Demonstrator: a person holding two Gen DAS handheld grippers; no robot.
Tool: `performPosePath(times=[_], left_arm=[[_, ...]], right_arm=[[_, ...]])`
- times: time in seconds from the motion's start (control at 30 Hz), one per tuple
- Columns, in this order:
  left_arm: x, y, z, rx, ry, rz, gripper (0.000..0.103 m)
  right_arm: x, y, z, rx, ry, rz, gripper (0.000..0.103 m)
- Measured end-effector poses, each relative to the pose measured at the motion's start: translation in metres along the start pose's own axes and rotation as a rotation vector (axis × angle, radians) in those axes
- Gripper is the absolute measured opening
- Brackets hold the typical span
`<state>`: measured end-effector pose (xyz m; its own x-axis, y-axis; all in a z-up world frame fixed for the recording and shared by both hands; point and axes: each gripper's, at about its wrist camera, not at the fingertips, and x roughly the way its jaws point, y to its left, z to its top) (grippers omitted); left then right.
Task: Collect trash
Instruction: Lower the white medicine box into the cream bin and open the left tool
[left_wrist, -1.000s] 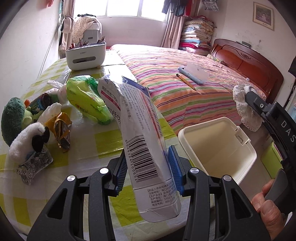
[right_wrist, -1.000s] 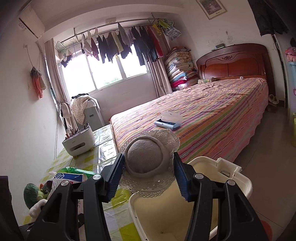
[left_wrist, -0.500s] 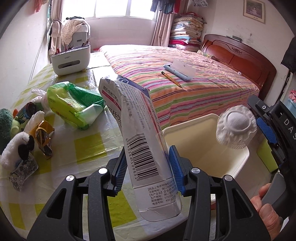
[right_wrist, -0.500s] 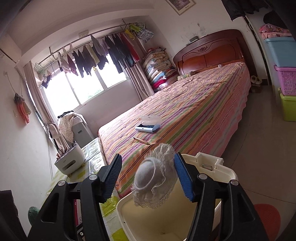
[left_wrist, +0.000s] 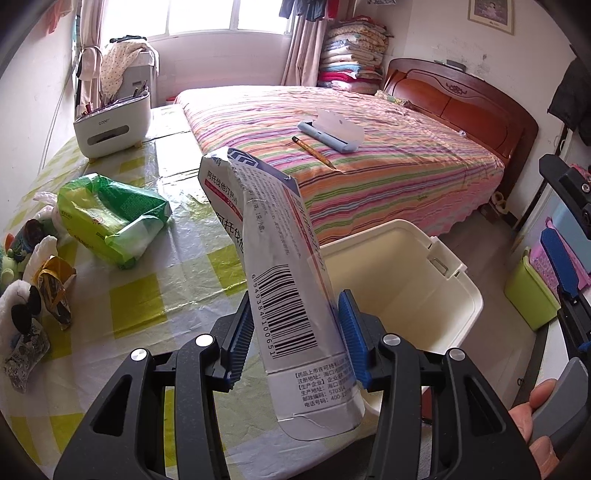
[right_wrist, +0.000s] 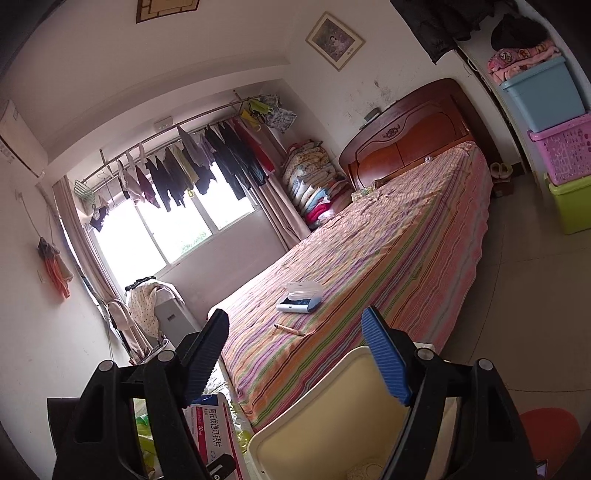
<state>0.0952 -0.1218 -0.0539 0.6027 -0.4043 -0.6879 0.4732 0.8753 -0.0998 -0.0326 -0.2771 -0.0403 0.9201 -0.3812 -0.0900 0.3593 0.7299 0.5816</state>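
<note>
Since the right gripper (right_wrist: 295, 354) has just opened, empty, its lace puff is gone; left gripper (left_wrist: 295, 332) clamps the medicine box (left_wrist: 273, 273), bin (left_wrist: 402, 288) at three o'clock next.

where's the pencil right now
The pencil lies on the striped bed, just in front of the pale blue case in the left wrist view; in the right wrist view it shows between the open right gripper's fingers.

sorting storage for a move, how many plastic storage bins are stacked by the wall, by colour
blue lidded plastic bin: 1
pink perforated plastic basket: 1
lime green plastic bin: 1
total: 3
</note>
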Motion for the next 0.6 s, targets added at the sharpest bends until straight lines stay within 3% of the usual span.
performPosePath(times=[0.23,0.43,0.6], left_arm=[[0.01,-0.016,0.007,0.022,0.019,-0.02,0.048],[0.012,-0.026,0.015,0.048,0.006,-0.016,0.049],[0.004,-0.027,0.021,0.059,-0.028,-0.004,0.076]], right_arm=[[-0.01,-0.003,0.005,0.026,-0.062,0.049,0.073],[-0.009,-0.01,0.005,0.06,-0.054,0.056,0.073],[-0.005,-0.016,0.005,0.085,-0.027,0.055,0.073]])
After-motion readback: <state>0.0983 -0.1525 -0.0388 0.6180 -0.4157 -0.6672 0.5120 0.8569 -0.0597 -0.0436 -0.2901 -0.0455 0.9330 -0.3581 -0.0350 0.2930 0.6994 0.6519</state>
